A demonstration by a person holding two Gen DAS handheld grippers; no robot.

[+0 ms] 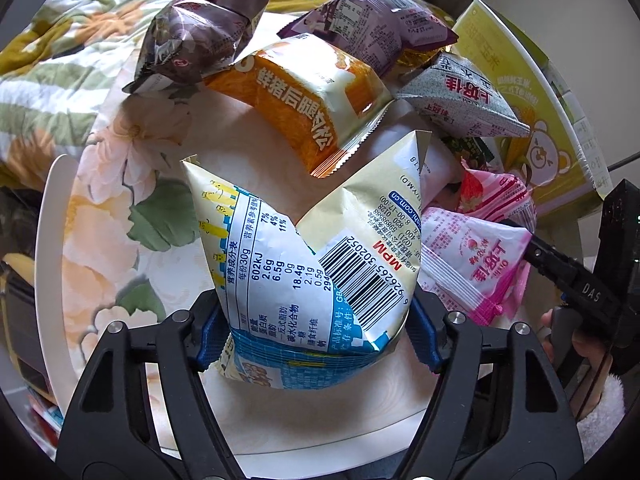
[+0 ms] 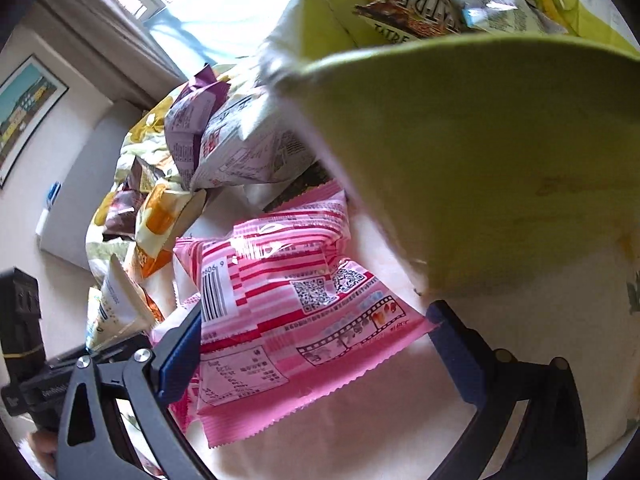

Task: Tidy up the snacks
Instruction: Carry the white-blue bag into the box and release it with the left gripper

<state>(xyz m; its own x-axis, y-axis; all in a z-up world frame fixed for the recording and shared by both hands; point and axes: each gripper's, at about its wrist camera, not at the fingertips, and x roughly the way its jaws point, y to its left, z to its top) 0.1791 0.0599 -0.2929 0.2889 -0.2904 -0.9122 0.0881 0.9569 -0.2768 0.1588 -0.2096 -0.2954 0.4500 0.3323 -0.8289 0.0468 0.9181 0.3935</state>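
Clamped between the blue pads of the left claw [image 1: 316, 334] is a cream and blue snack bag [image 1: 304, 264], its back with the barcode and nutrition panel facing the camera; the pads dent its lower sides and its top corners stand up in two points. Under it lies a round table [image 1: 120, 200] with a flower-print top and a white rim.

Beyond the held bag, an orange and white packet [image 1: 304, 100] lies at a slant on the table. A brown packet [image 1: 200, 36] leans just left of it, touching its end, and a purple packet [image 1: 376, 28] sits behind it. To the right a grey speckled packet [image 1: 464, 100] rests on the pile, with pink striped packets [image 1: 476, 256] below it, beside the held bag.

On the right side, the right claw [image 2: 316, 344] has its jaws spread wide, one blue pad on each side of a pink striped packet [image 2: 304, 280] that lies flat on the table; the left pad is at the packet's edge, the right pad at its corner, and neither dents it. Just past that packet rises the wall of a yellow-green cardboard box [image 2: 500, 152], with more packets [image 2: 436, 8] visible inside its open top. Farther back are a flowered quilt [image 1: 60, 40] and a framed picture [image 2: 28, 112] on the wall.
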